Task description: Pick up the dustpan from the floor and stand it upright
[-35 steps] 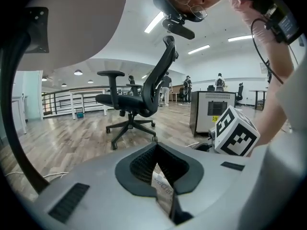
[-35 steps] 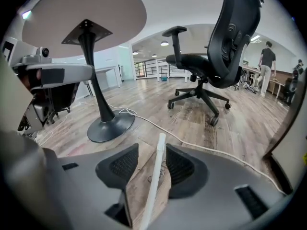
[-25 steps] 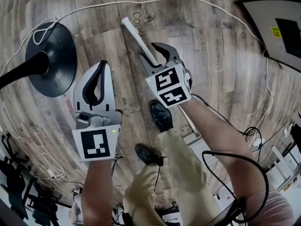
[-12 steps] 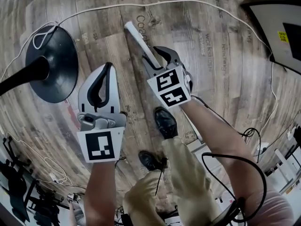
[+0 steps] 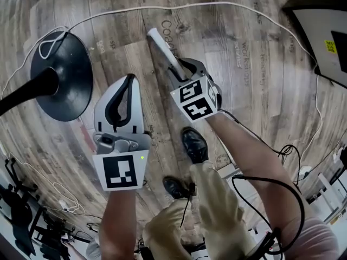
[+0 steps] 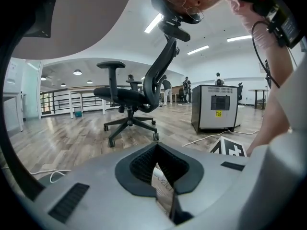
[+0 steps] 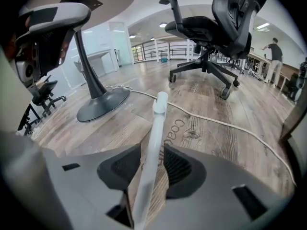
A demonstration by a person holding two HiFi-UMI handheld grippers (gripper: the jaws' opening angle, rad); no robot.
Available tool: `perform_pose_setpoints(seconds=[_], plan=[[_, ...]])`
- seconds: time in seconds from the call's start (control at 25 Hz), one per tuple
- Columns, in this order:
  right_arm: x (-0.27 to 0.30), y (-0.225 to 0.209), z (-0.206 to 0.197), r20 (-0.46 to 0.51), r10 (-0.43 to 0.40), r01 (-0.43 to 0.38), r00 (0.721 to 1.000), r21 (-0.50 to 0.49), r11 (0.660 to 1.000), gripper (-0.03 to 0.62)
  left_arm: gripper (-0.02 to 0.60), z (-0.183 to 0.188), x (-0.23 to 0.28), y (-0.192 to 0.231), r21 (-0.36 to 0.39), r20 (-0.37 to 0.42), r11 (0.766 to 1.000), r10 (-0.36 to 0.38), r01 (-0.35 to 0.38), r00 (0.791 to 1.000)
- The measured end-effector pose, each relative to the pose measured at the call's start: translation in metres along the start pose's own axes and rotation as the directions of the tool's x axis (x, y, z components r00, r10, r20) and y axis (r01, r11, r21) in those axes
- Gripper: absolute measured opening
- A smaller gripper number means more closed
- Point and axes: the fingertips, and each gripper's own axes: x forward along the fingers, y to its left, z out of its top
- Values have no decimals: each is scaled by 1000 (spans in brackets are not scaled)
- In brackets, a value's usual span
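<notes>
Only the dustpan's white handle shows; its pan is hidden under my right gripper and arm. My right gripper is shut on that handle, which runs up between the dark pads and sticks out beyond them over the wood floor. In the right gripper view the dustpan handle passes straight through the right gripper. To the left of it, my left gripper hangs over the floor, shut with nothing in it. Its black pads meet in the left gripper view.
A black round stand base sits on the floor at left, with a white cable running past it. A pale box lies at upper right. An office chair stands ahead. The person's shoes are below the grippers.
Both grippers and the handle have drifted slightly down and right in the head view. The right gripper keeps its hold on the handle; the left stays shut and empty.
</notes>
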Motion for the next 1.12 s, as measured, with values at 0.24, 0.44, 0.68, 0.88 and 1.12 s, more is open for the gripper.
perform_pose_setpoints(seconds=[0.24, 0.44, 0.68, 0.88, 1.12], plan=[[12, 0, -4, -22, -8, 8, 1000, -3, 1000, 138, 12, -4, -3, 1, 3, -7, 1000, -2, 2, 1000], [19, -2, -4, -36, -18, 18, 999, -6, 1000, 109, 12, -6, -4, 3, 2, -6, 1000, 2, -2, 1000], [0, -5, 5, -20, -34, 34, 999, 26, 999, 103, 12, 4, -10, -1, 2, -8, 1000, -8, 8, 1000], [-47, -12, 24, 27, -64, 62, 998, 54, 997, 98, 12, 35, -23, -20, -14, 12, 1000, -17, 17, 1000], [-130, -29, 55, 83, -130, 124, 988, 78, 989, 96, 12, 90, -45, -51, -14, 42, 998, -57, 58, 998]])
